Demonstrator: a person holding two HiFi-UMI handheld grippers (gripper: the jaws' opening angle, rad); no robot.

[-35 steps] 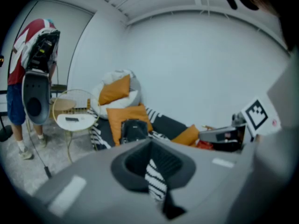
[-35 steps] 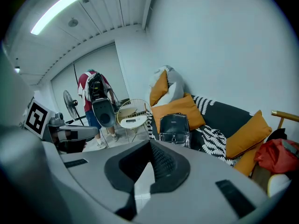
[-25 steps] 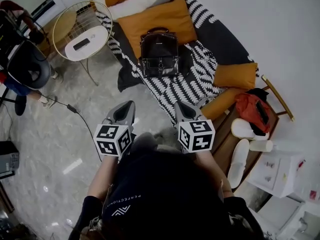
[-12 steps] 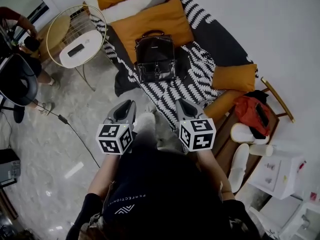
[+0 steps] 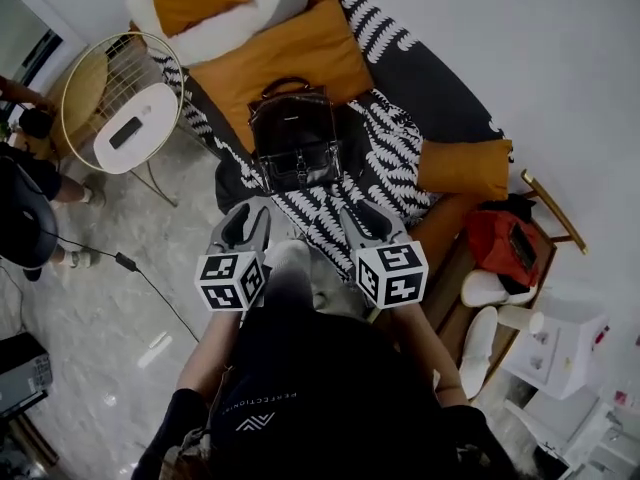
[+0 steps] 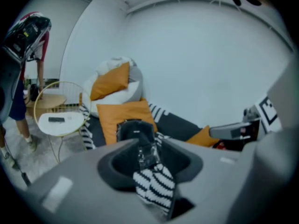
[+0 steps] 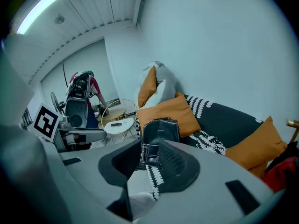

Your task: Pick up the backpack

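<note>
Two grippers are held out side by side in front of the person, both short of the bed and well apart from the backpack [image 5: 295, 140]. The left gripper [image 5: 248, 223] has its jaws parted by a modest gap. Its own view shows only the striped blanket [image 6: 152, 185] and the backpack beyond through that gap. Nothing is clamped and nothing touches the jaws. The right gripper [image 5: 366, 218] is much the same, with its jaws apart and empty, and the backpack framed in the opening farther off.

The backpack is black and glossy. It sits on the black-and-white blanket with its handle end at the big orange cushion [image 5: 285, 53], roughly midway ahead of the two tools.

From above you get the layout. A round white table [image 5: 132, 126] in a wire frame stands left of the bed with a small dark handset [image 5: 124, 132] on it. A cable [image 5: 150, 278] trails over the marble floor, and a red bag [image 5: 506, 244] lies off to the right.

The left gripper view shows what the overhead one cannot: the backpack from the front, and the right gripper poking in at the right edge with its marker cube [image 6: 269, 110]. The right gripper view adds a ceiling light strip [image 7: 44, 6], the left gripper at its left edge, and a person in red [image 7: 96, 93] beyond the table.
</note>
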